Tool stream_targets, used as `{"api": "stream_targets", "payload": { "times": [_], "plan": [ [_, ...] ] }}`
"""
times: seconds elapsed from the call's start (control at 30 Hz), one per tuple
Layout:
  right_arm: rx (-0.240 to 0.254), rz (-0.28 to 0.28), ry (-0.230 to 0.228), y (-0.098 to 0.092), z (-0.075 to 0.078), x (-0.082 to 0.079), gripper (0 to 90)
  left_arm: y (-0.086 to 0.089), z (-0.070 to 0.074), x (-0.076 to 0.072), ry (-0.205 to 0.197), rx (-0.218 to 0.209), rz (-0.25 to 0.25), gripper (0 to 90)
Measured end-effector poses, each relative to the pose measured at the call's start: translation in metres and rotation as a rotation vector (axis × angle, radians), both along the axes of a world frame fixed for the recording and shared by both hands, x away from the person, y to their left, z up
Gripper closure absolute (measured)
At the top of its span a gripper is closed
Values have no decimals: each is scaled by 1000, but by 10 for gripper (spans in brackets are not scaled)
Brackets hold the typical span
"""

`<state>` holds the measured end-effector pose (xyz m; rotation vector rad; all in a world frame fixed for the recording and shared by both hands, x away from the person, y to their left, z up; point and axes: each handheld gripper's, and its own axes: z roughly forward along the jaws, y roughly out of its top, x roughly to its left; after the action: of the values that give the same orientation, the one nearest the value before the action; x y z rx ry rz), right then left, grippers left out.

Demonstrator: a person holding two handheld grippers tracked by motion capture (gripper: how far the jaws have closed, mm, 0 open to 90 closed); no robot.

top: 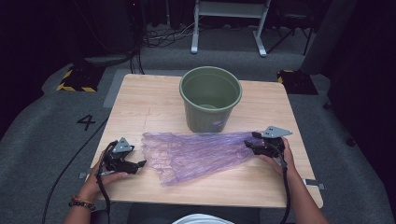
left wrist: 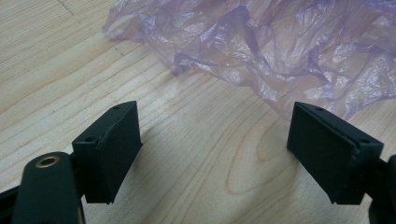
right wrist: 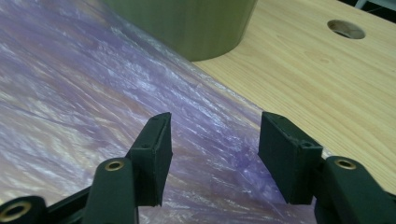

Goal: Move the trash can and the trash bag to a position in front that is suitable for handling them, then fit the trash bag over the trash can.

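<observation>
Grey carpet (top: 42, 140) surrounds your pale wood table (top: 140, 102), and the room behind it is dark, with a white frame (top: 229, 23) on legs, loose cables on the floor and black-and-yellow striped feet (top: 74, 79) at both far corners. On the carpet, off to the side of your left gripper (top: 138, 164), a black "4" (top: 86, 122) is marked; I can read no other writing or brand. A round hole (right wrist: 346, 29) is cut in the tabletop, beyond your right gripper's (right wrist: 212, 156) fingertips. Your left gripper's fingers (left wrist: 114, 149) are spread wide with bare wood between them; the crumpled edge of the purple bag (top: 196, 154) lies just ahead of their tips, not touching them. Your right gripper's fingers (right wrist: 152, 156) are also spread, hanging over the bag's other end; plastic lies below the gap and nothing is pinched. The bag stretches flat between your two grippers. A green bucket (top: 210, 98) stands upright just past the bag, ahead of your right fingertips, its base at the plastic's far edge.
</observation>
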<state>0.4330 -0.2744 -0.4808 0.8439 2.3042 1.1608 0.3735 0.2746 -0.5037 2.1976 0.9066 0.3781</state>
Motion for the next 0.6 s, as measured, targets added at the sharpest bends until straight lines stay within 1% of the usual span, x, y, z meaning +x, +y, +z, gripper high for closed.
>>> {"api": "stream_targets", "payload": {
  "times": [0.03,0.07,0.1,0.13,0.17,0.2,0.23,0.27,0.3,0.33,0.37,0.43,0.47,0.53,0.57,0.6],
  "plan": [
    [0,0,0,0,0,0,446,0,0,0,0,0,0,173],
    [8,-21,20,0,3,-4,427,0,0,0,0,0,0,172],
    [5,-35,23,0,3,-6,398,0,0,0,0,0,0,173],
    [5,-35,23,0,3,-6,398,0,0,0,0,0,0,172],
    [6,-48,35,0,4,-8,381,0,0,0,0,0,0,172],
    [5,-78,46,0,4,-9,352,0,0,0,0,1,-1,172],
    [13,-119,62,-3,4,-9,293,0,0,0,1,0,-1,172],
    [30,-157,82,-7,2,-8,281,0,0,0,0,1,0,172],
    [31,-189,95,-9,1,-7,265,0,0,0,-2,2,-3,172],
    [37,-197,108,-11,0,-6,245,0,0,1,-2,2,-5,172],
    [37,-197,108,-11,0,-6,245,0,0,1,-2,2,-5,172],
    [48,-205,135,-14,-3,-4,256,0,0,1,5,-6,-8,170],
    [24,-218,134,-13,-5,-2,287,0,0,1,6,-7,-9,168],
    [22,-217,135,-13,-6,-1,300,0,0,2,4,-5,-14,167],
    [29,-216,144,-13,-7,1,311,0,0,2,4,-4,-19,167],
    [17,-211,166,-13,-11,4,340,-1,0,2,5,-6,-20,165]
  ]
}}
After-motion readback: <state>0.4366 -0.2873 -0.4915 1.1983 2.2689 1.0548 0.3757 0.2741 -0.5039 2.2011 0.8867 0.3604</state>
